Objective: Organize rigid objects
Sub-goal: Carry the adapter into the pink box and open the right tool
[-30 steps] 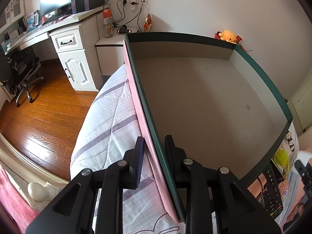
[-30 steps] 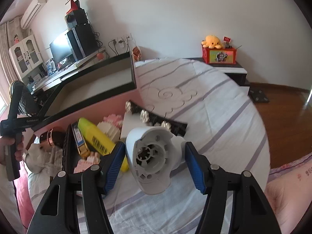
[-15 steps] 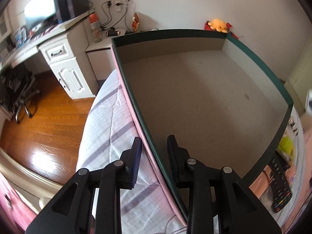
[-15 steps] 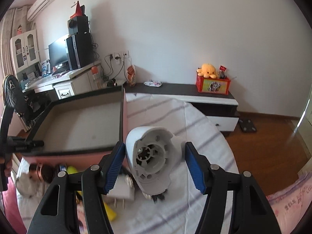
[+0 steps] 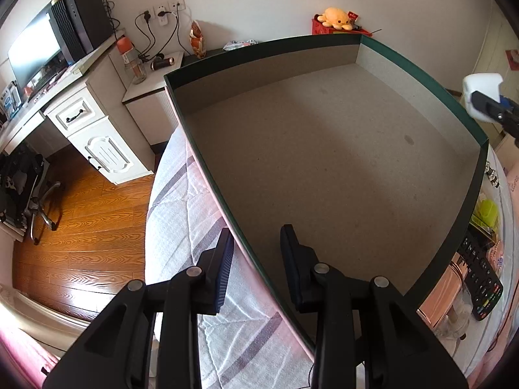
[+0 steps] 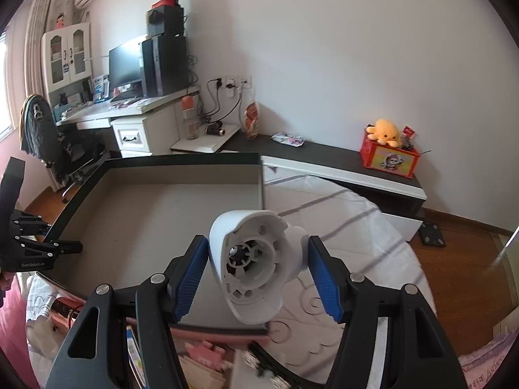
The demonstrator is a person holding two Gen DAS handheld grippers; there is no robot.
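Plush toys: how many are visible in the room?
1: an orange octopus plush sitting on the red box on the low cabinet against the far wall. Others may be hidden behind the big open box.

Orange octopus plush (image 6: pixel 385 130) on red tin (image 6: pixel 391 159), monitor (image 6: pixel 125 64) on desk, chair (image 6: pixel 42 133) nr window.

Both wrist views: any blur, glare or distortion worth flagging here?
Left wrist view: sharp, but fisheye bows the straight rims of the box; sunlight glares off the wood floor and the monitor is washed out. Right wrist view: the held white plastic part is crisp; the clutter along the bottom edge is smeared.
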